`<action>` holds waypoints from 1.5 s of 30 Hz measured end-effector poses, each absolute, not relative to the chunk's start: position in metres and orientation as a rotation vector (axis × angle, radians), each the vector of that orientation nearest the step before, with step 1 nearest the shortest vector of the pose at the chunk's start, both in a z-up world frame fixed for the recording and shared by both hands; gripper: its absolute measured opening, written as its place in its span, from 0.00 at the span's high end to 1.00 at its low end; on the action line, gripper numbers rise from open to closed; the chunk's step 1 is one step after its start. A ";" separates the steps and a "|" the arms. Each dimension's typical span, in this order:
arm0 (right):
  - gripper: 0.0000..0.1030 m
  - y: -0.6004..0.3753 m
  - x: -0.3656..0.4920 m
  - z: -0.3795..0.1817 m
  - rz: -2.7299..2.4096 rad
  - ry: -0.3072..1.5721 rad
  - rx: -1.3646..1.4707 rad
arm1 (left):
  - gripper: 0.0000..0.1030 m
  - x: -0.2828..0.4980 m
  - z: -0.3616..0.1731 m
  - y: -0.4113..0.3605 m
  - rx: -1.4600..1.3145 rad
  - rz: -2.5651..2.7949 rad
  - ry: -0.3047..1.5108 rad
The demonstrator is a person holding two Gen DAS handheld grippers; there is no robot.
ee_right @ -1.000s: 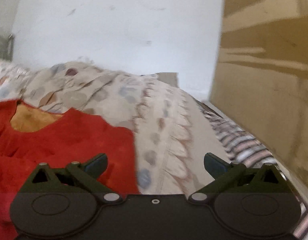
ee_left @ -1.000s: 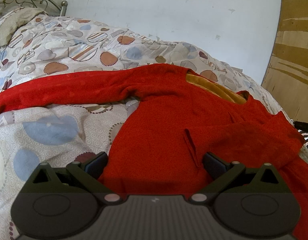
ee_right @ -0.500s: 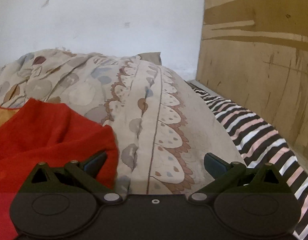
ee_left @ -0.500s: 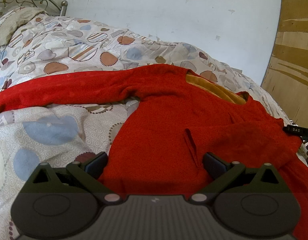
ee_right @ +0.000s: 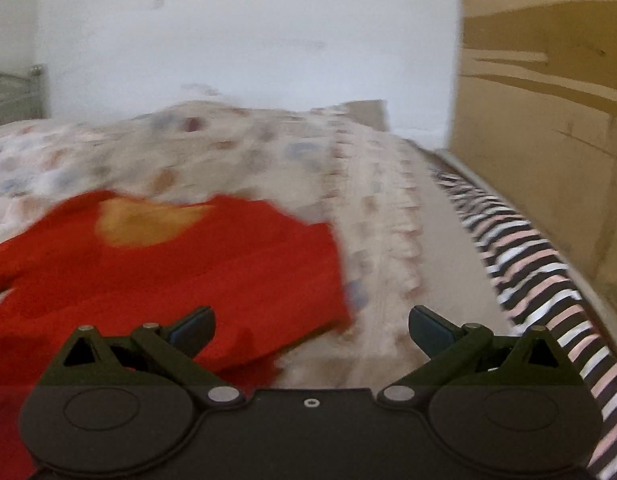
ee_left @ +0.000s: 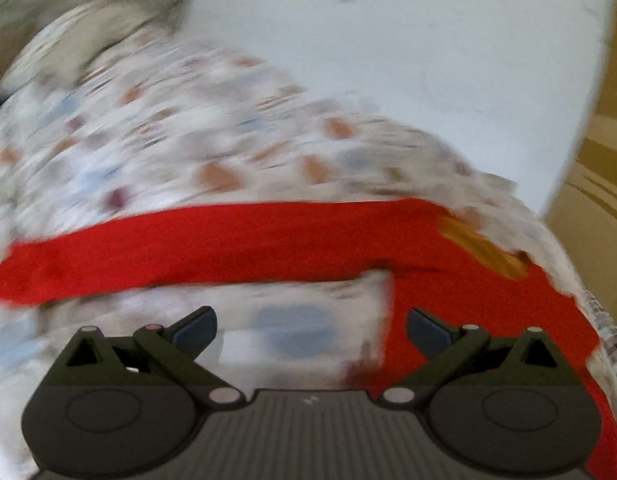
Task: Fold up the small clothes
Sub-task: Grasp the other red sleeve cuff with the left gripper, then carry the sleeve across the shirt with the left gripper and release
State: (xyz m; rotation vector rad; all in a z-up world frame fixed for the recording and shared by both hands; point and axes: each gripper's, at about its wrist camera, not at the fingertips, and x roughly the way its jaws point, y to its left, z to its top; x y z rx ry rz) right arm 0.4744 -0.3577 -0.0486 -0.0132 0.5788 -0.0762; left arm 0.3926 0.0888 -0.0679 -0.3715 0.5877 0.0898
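A red sweater [ee_left: 448,296] with a yellow-lined neck lies flat on the patterned quilt; its long sleeve [ee_left: 188,248] stretches out to the left. My left gripper [ee_left: 310,332] is open and empty, above the quilt just left of the sweater's body and below the sleeve. The sweater also shows in the right wrist view [ee_right: 180,272]. My right gripper [ee_right: 310,330] is open and empty, over the sweater's right edge, which looks folded inward. Both views are motion-blurred.
The patterned quilt [ee_left: 168,140] covers the bed. A white wall [ee_right: 248,40] stands behind. A wooden board [ee_right: 548,120] stands at the right, with a striped sheet [ee_right: 540,272] along the bed's right edge. A metal bed frame [ee_right: 12,92] is far left.
My left gripper has swung left, off the sweater's body toward the sleeve. My right gripper has moved back left over the sweater's right edge. Both views have blurred.
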 end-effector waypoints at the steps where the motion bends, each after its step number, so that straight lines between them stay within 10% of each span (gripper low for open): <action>1: 0.00 -0.346 0.459 -0.047 -0.043 0.573 -0.014 | 0.00 0.391 -0.073 0.102 -0.393 0.136 0.611; 22: 0.00 -0.232 0.428 -0.117 0.088 0.673 -0.064 | 0.01 0.402 -0.146 0.257 -0.900 0.446 0.392; 26: 0.00 -0.229 0.428 -0.120 0.081 0.675 -0.094 | 0.31 0.395 -0.145 0.264 -0.974 0.622 0.304; 29: 0.00 -0.230 0.428 -0.120 0.082 0.673 -0.094 | 0.81 0.394 -0.143 0.272 -0.976 0.701 0.269; 45: 0.00 -0.246 0.413 -0.115 0.084 0.563 0.034 | 0.94 0.426 -0.005 0.196 -0.453 0.149 -0.050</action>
